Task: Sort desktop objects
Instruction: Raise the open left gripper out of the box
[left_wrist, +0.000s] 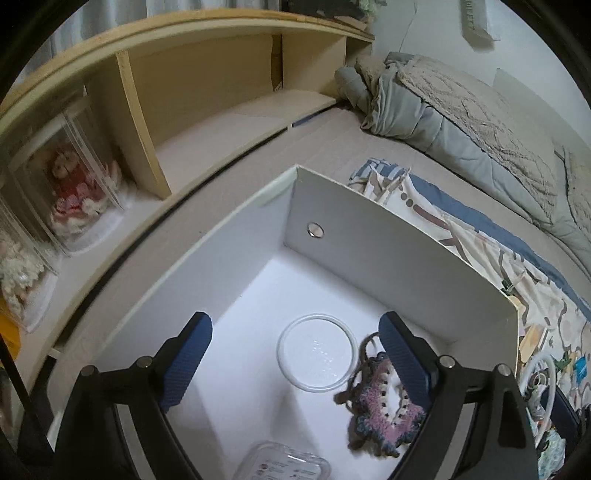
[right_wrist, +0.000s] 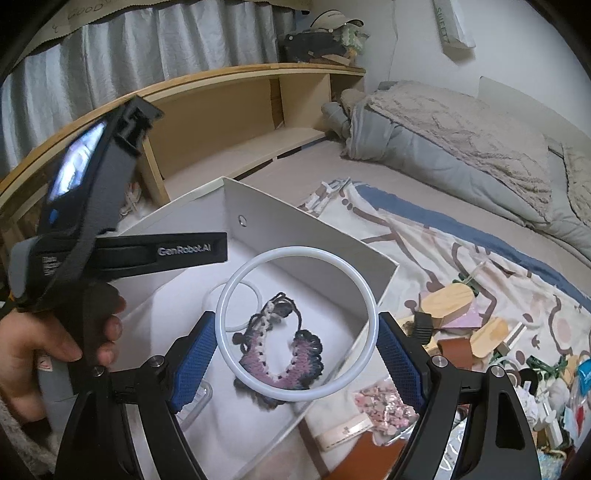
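Above the white box (right_wrist: 325, 236) on the bed, the right gripper (right_wrist: 297, 354) clasped a large white ring (right_wrist: 236, 363) between its blue pads, holding it over the box's open top. Inside the box lay a smaller white ring (left_wrist: 314, 357), a purple crocheted piece (left_wrist: 380, 410) just beside it, and a clear plastic case (left_wrist: 284, 463). The left gripper (left_wrist: 295, 365) hung over them, jaws spread and empty.
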